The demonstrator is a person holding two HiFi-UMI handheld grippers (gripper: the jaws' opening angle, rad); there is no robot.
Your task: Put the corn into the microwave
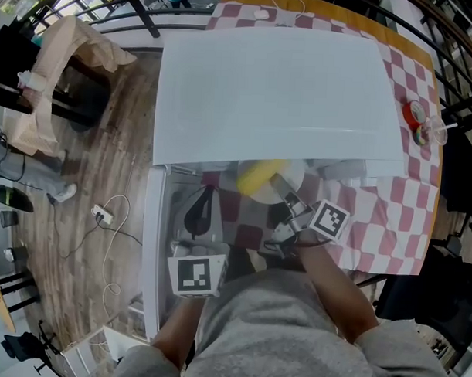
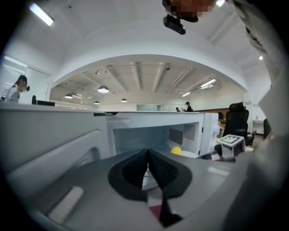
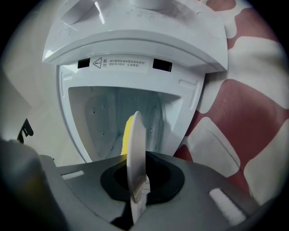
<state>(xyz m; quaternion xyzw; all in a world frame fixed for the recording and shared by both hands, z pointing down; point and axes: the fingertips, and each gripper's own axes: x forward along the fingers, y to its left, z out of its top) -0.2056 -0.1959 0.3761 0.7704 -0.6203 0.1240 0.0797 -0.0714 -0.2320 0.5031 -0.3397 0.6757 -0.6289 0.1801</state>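
Yellow corn [image 1: 259, 179] lies on a white plate [image 1: 294, 177] at the microwave's [image 1: 278, 92] open mouth, half-hidden, so its long axis is unclear. The right gripper [image 3: 137, 173] clamps the plate's rim; the left gripper [image 2: 148, 159] is closed and empty.

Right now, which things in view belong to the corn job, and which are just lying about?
Job: yellow corn; round white plate carrying it, clamped in the right gripper; white microwave, door open.

Lying about: red ring-shaped item on the checked tablecloth; white power strip on the wooden floor; beige draped cloth.
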